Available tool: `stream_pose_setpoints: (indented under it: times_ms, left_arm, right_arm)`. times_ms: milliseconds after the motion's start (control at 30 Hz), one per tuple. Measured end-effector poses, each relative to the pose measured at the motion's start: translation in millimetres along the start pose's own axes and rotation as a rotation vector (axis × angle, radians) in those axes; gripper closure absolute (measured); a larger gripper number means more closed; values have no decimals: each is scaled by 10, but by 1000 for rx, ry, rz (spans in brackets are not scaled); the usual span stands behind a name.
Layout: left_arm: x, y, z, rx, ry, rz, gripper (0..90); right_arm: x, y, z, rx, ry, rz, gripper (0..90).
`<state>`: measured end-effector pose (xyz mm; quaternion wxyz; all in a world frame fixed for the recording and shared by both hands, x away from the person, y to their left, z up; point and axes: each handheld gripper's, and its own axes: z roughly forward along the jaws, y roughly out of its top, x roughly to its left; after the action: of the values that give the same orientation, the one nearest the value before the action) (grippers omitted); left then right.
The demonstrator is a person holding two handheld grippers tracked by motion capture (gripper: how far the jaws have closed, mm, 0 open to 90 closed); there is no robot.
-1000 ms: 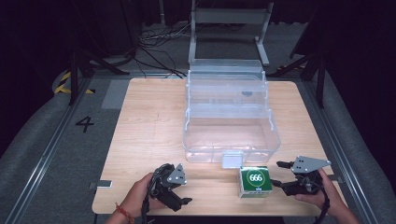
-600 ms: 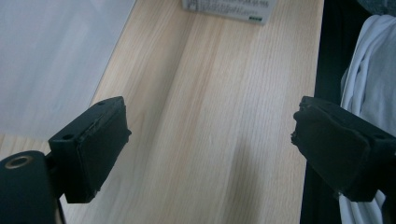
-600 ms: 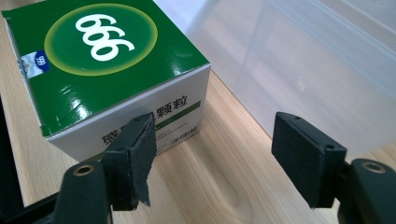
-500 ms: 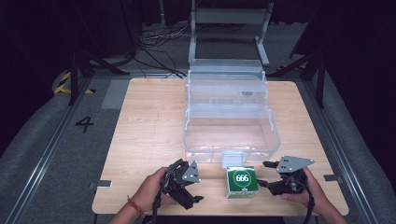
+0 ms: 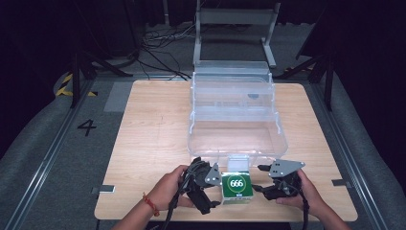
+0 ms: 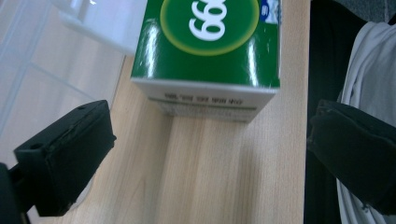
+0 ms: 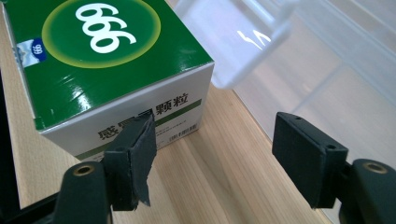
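A green box (image 5: 236,184) marked "666" in white sits on the wooden counter (image 5: 153,143), just before a clear plastic bin (image 5: 234,115). The left claw (image 5: 210,189), jaws just opened wide, and right claw (image 5: 261,179), spread, flank it, gripping nothing.

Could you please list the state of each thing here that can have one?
Green box: closed, resting on the table, gripped by neither gripper.
Clear plastic bin: lid open, nothing inside.
Left gripper: jaws open, just been opening, nothing between them.
Right gripper: jaws open, beside the box.
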<state>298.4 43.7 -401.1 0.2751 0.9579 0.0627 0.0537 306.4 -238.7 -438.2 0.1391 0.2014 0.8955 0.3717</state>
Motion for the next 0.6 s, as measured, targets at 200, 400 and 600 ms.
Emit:
stream_pose_setpoints:
  times_ms: [200,400,600]
  left_arm:
    - [-2,61,33,16,-8,9,3]
    - [42,85,34,31,-5,9,3]
    - [139,81,100,55,-23,0,3]
  right_arm:
    - [52,75,66,18,15,-25,310]
    - [66,159,142,24,25,-46,300]
    - [31,175,174,30,22,-42,299]
